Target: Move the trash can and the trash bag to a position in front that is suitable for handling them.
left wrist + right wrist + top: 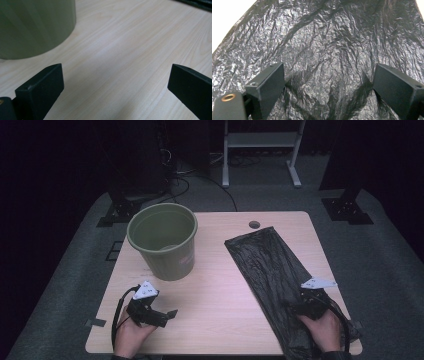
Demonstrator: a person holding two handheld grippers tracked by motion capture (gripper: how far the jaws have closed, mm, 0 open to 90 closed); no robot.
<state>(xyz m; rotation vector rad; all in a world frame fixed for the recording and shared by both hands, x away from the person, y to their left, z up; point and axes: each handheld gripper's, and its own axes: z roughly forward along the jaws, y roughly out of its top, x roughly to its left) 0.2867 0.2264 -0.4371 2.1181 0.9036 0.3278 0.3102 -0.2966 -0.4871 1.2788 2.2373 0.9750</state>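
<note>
A black bin bag (280, 280) is laid flat at the table's (220, 320) four o'clock, and a green bin (164, 240) stands upright at ten o'clock, likely to be lined.

The right gripper (327, 92) is held low over the bag's near end, jaws spread wide, nothing gripped. The left gripper (167, 316) is held at seven o'clock, turned toward three o'clock, jaws wide and empty over bare wood beside the bin.

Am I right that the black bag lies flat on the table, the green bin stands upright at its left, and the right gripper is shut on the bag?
Not quite. The right gripper is open: the right gripper view shows its jaws wide apart over the bag. The bag does lie flat on the table, with the bin upright at its left.
</note>
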